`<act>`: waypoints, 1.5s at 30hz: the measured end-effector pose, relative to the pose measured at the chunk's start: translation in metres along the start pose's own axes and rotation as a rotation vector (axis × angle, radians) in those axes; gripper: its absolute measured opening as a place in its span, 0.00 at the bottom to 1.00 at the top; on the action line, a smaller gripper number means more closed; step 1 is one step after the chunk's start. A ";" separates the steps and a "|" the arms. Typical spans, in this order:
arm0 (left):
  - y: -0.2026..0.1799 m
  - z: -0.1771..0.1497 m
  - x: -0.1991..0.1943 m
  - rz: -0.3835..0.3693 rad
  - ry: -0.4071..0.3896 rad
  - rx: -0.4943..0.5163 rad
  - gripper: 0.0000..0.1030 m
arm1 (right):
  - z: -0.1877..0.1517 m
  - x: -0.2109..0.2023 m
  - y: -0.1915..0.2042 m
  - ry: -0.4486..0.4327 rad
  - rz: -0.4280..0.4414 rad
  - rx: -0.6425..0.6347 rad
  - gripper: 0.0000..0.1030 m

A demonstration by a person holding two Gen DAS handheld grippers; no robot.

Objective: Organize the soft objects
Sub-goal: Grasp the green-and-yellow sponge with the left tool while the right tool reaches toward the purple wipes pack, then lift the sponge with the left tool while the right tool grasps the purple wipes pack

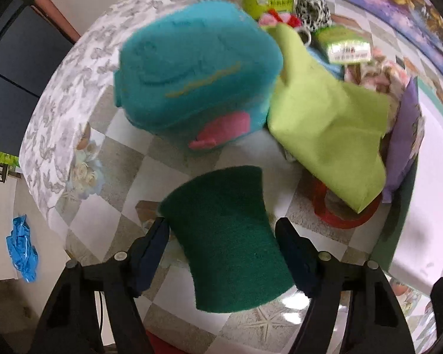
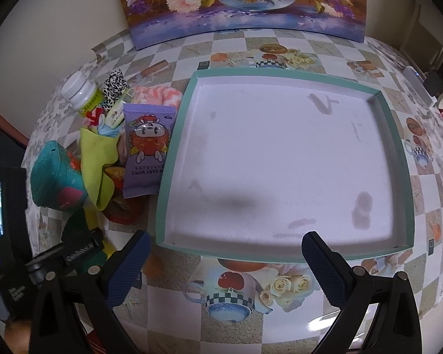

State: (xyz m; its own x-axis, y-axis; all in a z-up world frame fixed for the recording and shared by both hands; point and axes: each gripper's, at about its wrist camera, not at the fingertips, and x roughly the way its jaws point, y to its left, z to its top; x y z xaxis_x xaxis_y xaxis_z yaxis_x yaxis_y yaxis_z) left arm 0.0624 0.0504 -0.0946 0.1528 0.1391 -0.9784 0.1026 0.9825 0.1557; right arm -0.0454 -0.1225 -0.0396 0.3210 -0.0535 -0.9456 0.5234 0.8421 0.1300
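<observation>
Where fingers flank, fuzzy waisted green pad [image 1: 227,247]

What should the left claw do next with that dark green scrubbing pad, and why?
Probably close the last bit until both pads pinch the green scrubbing pad. The left gripper already straddles it; the left finger seems to touch its edge, the right looks barely clear. The white tray under the open right gripper holds nothing, a likely destination.
</observation>
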 end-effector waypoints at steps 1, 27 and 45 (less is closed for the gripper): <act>0.000 0.001 0.000 0.001 -0.001 0.001 0.72 | 0.000 0.001 0.000 0.001 0.001 0.002 1.00; 0.018 -0.007 -0.076 -0.110 -0.230 0.005 0.69 | 0.039 -0.006 0.012 -0.125 0.134 -0.025 0.98; -0.025 0.069 -0.112 -0.033 -0.342 -0.016 0.69 | 0.099 0.003 -0.005 -0.044 0.226 0.038 0.93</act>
State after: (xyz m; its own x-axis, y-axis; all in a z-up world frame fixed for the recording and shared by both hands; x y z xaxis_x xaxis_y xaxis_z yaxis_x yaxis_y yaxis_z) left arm 0.1106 0.0017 0.0210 0.4702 0.0602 -0.8805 0.0979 0.9880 0.1198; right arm 0.0312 -0.1806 -0.0137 0.4673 0.1104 -0.8772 0.4632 0.8145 0.3492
